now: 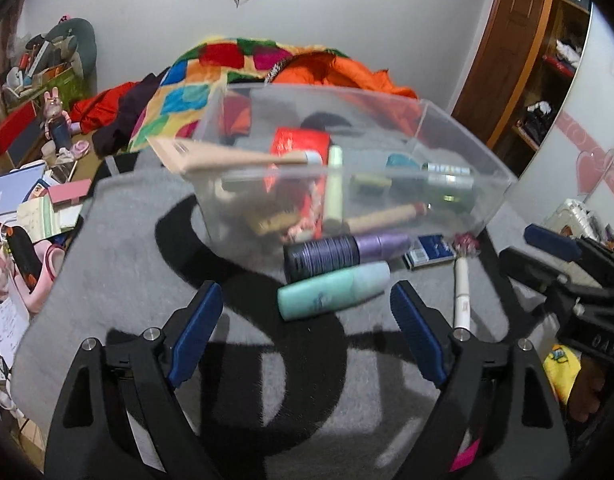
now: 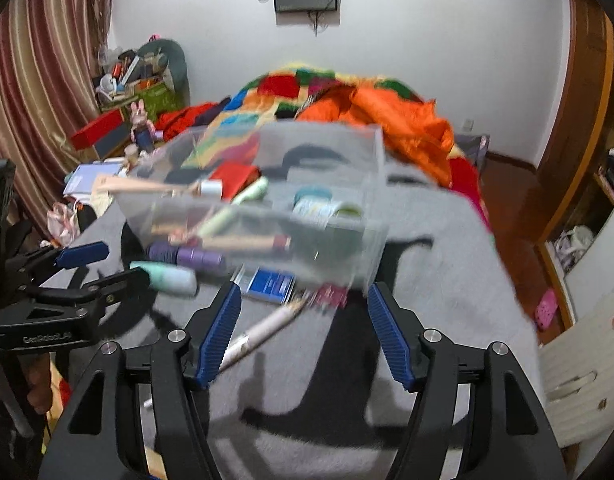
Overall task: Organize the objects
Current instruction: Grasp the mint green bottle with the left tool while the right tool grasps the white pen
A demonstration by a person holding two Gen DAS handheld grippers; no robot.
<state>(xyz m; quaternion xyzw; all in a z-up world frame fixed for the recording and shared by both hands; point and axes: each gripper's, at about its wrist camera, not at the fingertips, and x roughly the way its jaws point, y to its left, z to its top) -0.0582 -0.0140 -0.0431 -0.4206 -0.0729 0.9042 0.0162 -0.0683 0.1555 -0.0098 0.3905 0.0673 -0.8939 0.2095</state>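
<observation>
A clear plastic bin (image 1: 487,184) (image 2: 371,248) holding several cosmetics sits on a grey blanket (image 1: 119,264). In front of it lie a purple tube (image 1: 347,252) (image 2: 187,257), a mint tube (image 1: 335,290) (image 2: 171,276), a blue box (image 1: 429,256) (image 2: 269,284) and a white pen (image 1: 462,296) (image 2: 263,330) with a pink glitter top. My left gripper (image 1: 307,304) (image 2: 107,266) is open, with the mint tube just ahead between its fingertips and no pad touching it. My right gripper (image 2: 303,296) (image 1: 547,252) is open over the pen and the blue box.
A patchwork quilt (image 1: 195,80) and orange cloth (image 2: 407,120) are heaped behind the bin. Books, boxes and toys (image 1: 39,184) crowd the left side. A wooden wardrobe (image 1: 519,60) stands at the right, and a white chair (image 2: 579,360) is at the blanket's right edge.
</observation>
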